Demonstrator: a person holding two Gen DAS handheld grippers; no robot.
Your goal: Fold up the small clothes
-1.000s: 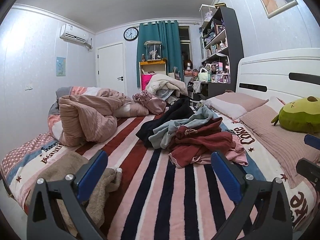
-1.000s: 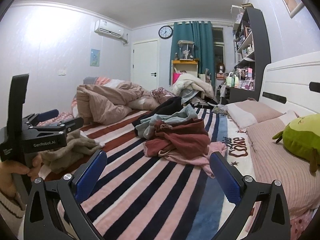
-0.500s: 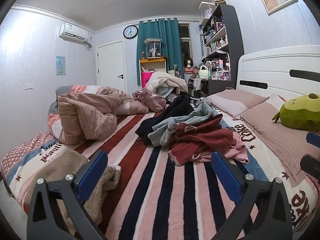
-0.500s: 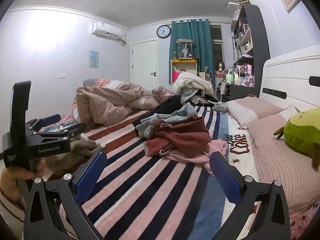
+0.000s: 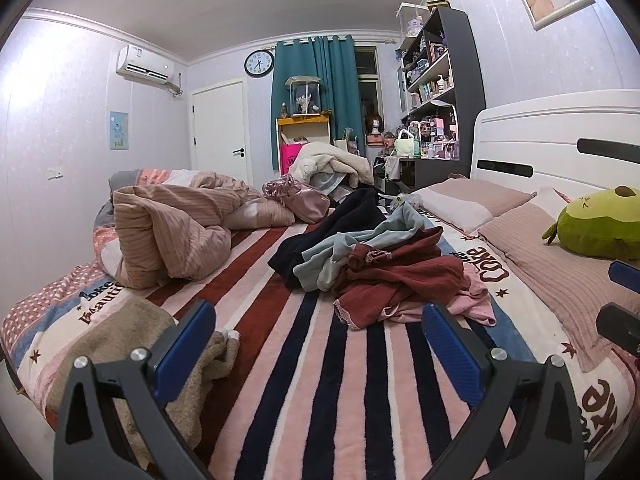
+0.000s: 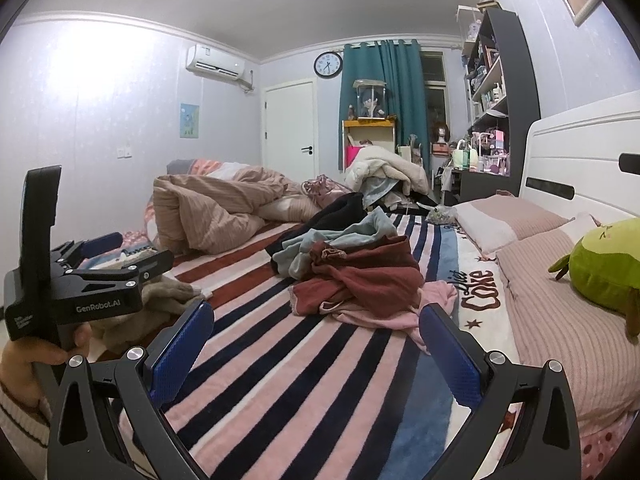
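You are holding both tools above the near edge of the bed (image 5: 280, 380), with the left hand-held gripper (image 5: 318, 350) and the right hand-held gripper (image 6: 316, 350) each standing with jaws spread wide and nothing between the blue pads. Neither is touching fabric, which suits an approach: open jaws are ready to close over a hem as soon as you are reaching one. The clothes to be folded are lying in a loose pile (image 5: 384, 264) near the middle of the bed, toward the headboard side, well apart from both tools. In that pile a dark red garment (image 6: 360, 276) is lying on top, a pale blue-grey garment (image 5: 352, 248) and a black garment (image 5: 336, 224) are lying behind it, and a pink garment (image 6: 400, 312) is spilling out toward the near edge. The striped stretch of bed between you and the pile is giving a flat surface for spreading one item. A tan garment (image 5: 104, 344) is lying crumpled at the near left corner, just beside the left tool. A rumpled quilt (image 5: 172, 232) is occupying the far left side, and a green plush toy (image 5: 596, 224) is resting on the pillows at the headboard edge. Judging from this layout, no fold has begun, and the top red item looks easiest to separate first.
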